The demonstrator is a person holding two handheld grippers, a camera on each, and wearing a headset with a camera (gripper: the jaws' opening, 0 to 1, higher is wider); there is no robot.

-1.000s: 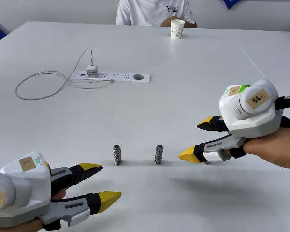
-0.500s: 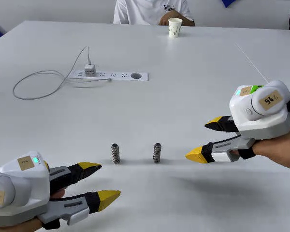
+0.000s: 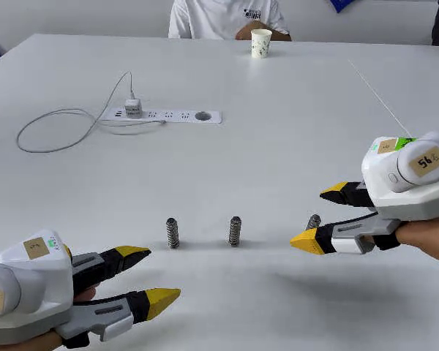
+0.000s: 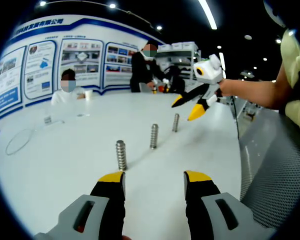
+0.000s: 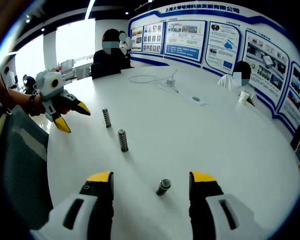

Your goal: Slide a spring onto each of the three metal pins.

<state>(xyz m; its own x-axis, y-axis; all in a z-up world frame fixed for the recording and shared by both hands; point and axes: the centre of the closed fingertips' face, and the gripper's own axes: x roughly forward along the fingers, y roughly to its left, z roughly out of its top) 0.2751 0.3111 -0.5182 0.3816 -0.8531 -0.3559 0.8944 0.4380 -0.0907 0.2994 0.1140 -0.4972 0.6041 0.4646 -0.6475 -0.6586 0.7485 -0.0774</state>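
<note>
Head view: three upright grey coiled springs (image 3: 235, 230) in a row

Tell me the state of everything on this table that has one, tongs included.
Left spring: upright, free.
Middle spring: upright, free.
Right spring: upright, not gripped.
Left tongs: open, empty.
Right tongs: open, empty, jaws either side of the Right spring, apart from it.
Paper cup: upright.
Charger: plugged into the power strip.
</note>
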